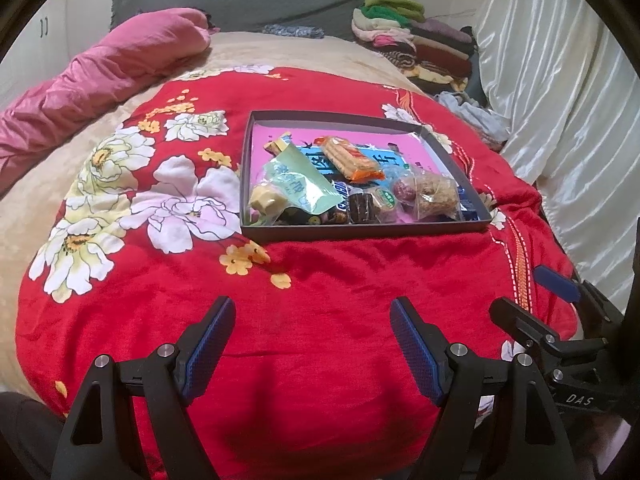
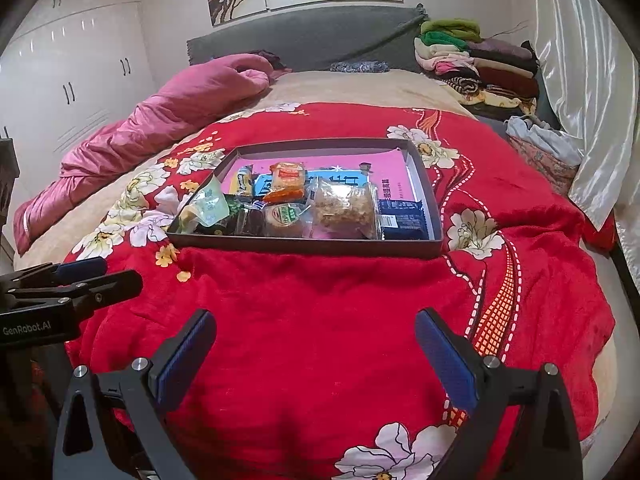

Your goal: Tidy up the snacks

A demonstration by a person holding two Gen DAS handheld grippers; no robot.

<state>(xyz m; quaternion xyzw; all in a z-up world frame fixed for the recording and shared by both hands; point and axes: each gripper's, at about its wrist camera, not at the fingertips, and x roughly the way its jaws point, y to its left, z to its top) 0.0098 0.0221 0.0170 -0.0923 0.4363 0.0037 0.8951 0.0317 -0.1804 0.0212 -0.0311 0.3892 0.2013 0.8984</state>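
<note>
A shallow grey tray (image 2: 304, 245) is set on a bed's red floral blanket (image 2: 320, 320), with wrapped snacks (image 2: 344, 208) heaped inside, seemingly gathered there. The left tongs (image 1: 312, 340) and right tongs (image 2: 316, 344) are held spread wide and empty, short of the tray.

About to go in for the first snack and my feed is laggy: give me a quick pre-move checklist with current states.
1. Left hand-held gripper open, nothing held: ok.
2. Right hand-held gripper open, nothing held: ok.
3. Red blanket between grippers and tray free of obstacles: ok.
4. Tray lying flat on the blanket: ok.
5. Snacks sorted: not ok; orange cracker pack, green wrapper and clear bag lie overlapping in a heap.
6. Separate place for sorted snacks: cannot tell.
</note>
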